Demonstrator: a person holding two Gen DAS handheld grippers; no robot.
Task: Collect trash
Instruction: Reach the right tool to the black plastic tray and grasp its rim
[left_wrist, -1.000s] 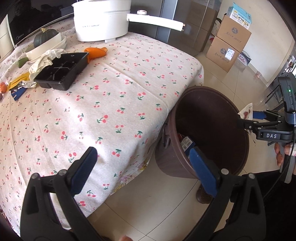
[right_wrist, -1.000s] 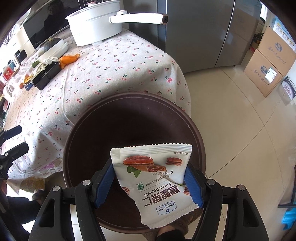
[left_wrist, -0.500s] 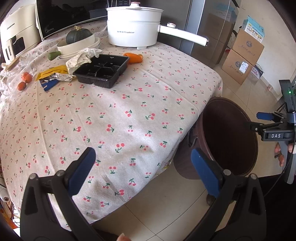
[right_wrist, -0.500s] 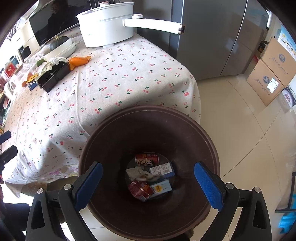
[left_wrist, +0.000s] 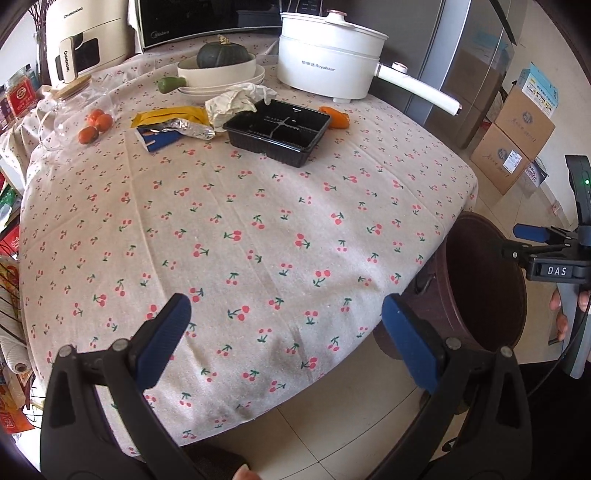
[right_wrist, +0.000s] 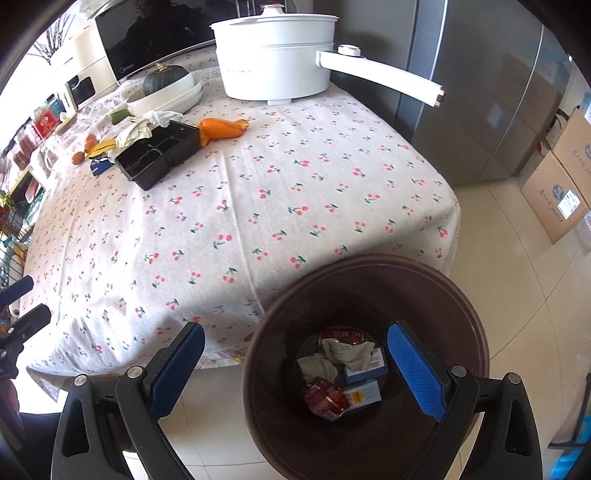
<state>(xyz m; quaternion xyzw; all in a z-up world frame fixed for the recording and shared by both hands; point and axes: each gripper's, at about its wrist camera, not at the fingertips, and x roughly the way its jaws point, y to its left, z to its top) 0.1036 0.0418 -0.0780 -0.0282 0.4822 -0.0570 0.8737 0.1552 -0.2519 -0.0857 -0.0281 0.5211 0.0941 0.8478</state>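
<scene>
A brown trash bin (right_wrist: 369, 269) stands on the floor by the table's corner; it also shows in the left wrist view (left_wrist: 480, 229). Packets and wrappers (right_wrist: 343, 369) lie at its bottom. My right gripper (right_wrist: 295, 362) is open and empty above the bin's near left rim. My left gripper (left_wrist: 288, 339) is open and empty over the table's near edge. On the far side of the table lie a black plastic tray (left_wrist: 277, 129), crumpled paper (left_wrist: 236, 99), a yellow wrapper (left_wrist: 166, 114), a foil wrapper (left_wrist: 184, 127) and an orange wrapper (left_wrist: 334, 116).
The table wears a cherry-print cloth (left_wrist: 240, 229). A white electric pot (left_wrist: 328, 51) with a long handle, a bowl with a squash (left_wrist: 218, 62), a glass jar (left_wrist: 74, 110) and small orange fruits (left_wrist: 94, 125) stand at the back. Cardboard boxes (left_wrist: 517, 136) sit on the floor at right.
My right gripper opened and dropped the pecan packet into the bin, then drew back to the left. My left gripper rose and turned toward the table.
</scene>
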